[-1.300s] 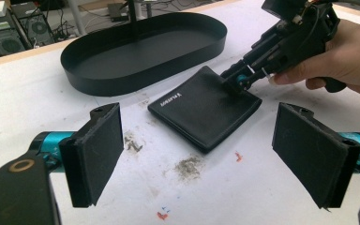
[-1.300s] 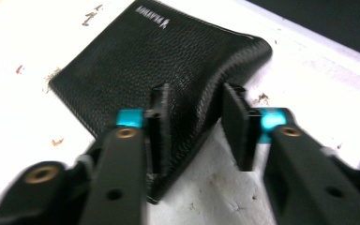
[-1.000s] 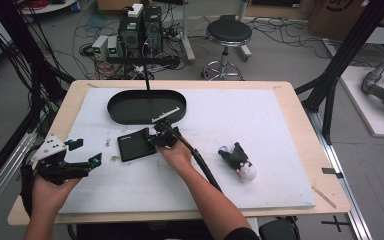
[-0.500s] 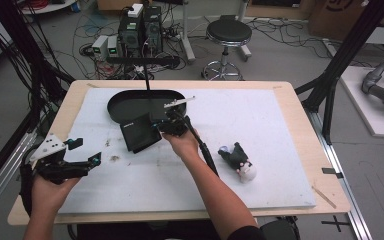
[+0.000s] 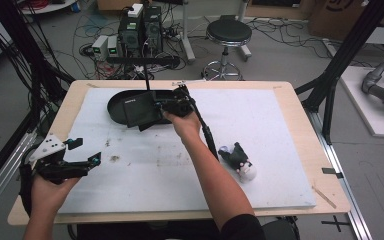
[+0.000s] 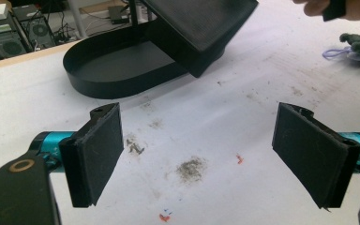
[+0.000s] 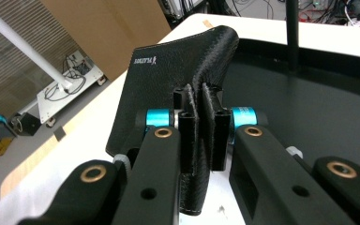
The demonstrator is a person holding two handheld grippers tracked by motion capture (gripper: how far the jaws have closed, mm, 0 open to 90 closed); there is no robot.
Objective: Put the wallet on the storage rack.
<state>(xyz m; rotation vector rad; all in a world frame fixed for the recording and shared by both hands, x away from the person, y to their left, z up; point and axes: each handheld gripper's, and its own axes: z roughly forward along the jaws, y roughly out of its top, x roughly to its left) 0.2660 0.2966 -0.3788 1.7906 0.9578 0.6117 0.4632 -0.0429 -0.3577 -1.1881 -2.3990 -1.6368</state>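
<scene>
1 black wallet (image 7: 168,84), its small white logo illegible, sits clamped in the right gripper (image 7: 200,126); left gripper (image 6: 215,154) gapes empty.

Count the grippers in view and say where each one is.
2. The left gripper, jaws open, hovers over the white table mat near its left edge. The right gripper pinches a black leather wallet above the black oval tray.

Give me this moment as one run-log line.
right gripper: shut on flat black leather wallet | wallet: lifted over black oval tray | left gripper: open, holding nothing, above white mat
</scene>
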